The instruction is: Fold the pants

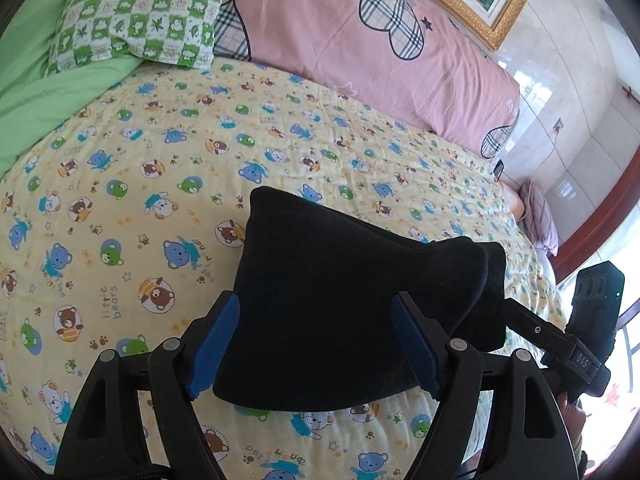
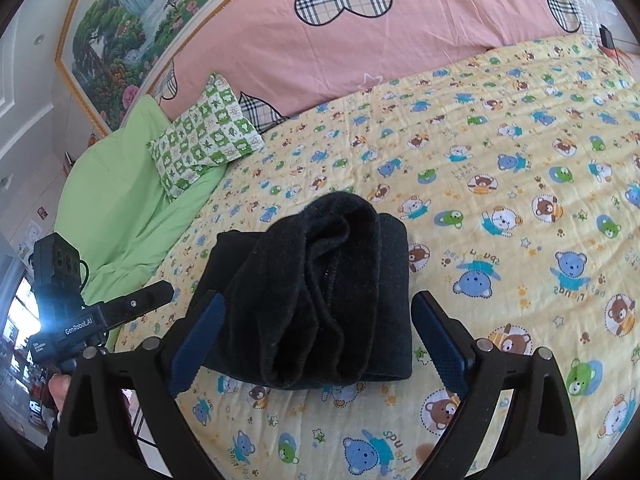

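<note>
1. The black pants (image 1: 332,304) are lying folded into a compact bundle on the yellow bear-print bedsheet (image 1: 132,216), near the bed's front edge.
2. The left gripper (image 1: 316,344) is sitting with jaws wide; the blue pads (image 1: 218,344) are flanking the bundle's near end and no squeeze is showing on the cloth.
3. Whether the pads are brushing the fabric cannot be told from the left wrist view.
4. The right gripper (image 2: 316,352) is also standing wide, blue pads (image 2: 442,344) on both sides of the bundle, with clear gaps of sheet showing between pads and cloth.
5. In the right wrist view the pants (image 2: 320,304) are showing rolled, stacked layers with a stitched hem facing the camera.
6. The other gripper is showing at the edge of each view: the right one at the right in the left wrist view, the left one at the left in the right wrist view.
7. A green-and-white checked pillow (image 1: 140,16) is resting on a light green blanket (image 1: 36,92) at the far side.
8. A pink duvet with plaid hearts (image 1: 360,40) is lying along the head of the bed, below a gold-framed landscape painting (image 2: 132,28).
</note>
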A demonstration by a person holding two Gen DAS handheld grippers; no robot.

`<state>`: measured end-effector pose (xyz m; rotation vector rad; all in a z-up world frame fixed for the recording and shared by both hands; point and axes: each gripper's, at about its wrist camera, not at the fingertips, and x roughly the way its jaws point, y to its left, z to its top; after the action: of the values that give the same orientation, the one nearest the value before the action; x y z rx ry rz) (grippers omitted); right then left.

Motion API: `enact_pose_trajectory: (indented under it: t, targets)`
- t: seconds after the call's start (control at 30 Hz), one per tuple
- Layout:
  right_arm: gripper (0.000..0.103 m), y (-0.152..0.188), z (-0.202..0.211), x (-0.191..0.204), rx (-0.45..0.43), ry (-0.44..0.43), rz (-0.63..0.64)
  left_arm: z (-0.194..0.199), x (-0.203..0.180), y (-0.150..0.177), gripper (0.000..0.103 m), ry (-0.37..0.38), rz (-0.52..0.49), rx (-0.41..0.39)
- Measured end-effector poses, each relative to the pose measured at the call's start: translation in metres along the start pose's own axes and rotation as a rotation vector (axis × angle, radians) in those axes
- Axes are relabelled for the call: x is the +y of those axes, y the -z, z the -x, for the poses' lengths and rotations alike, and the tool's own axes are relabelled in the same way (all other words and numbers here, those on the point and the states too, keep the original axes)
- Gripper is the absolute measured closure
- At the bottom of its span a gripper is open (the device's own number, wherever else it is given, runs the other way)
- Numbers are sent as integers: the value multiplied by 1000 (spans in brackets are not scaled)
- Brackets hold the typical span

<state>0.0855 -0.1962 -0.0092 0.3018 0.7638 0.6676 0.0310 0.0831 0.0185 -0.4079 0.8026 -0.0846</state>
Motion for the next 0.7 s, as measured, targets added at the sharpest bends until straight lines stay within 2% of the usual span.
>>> enact_pose_trajectory:
  t: [0.23,0.37,0.43,0.53,0.6,0.67,0.7]
  targets:
    - [9,3,-14,-6,41,1,-22,-31,3,-6,24,-2,-13,52]
    - [9,4,-20,-12,54,33,-5,-47,8,-10,24,-26,-29,61]
    - [9,3,-22,-20,62,25,-18,-55,15,-12,24,-49,-21,69]
    - [9,4,-25,-33,64,-3,-47,-65,27,-13,24,-30,21,87]
    - [9,3,-26,-40,63,-20,-64,-67,32,-12,26,-13,41,90]
    - [10,3,-27,-41,65,-45,-60,-71,33,-11,40,4,46,97]
    - [15,3,-28,-40,66,-58,-50,-72,32,-10,40,-1,47,98]
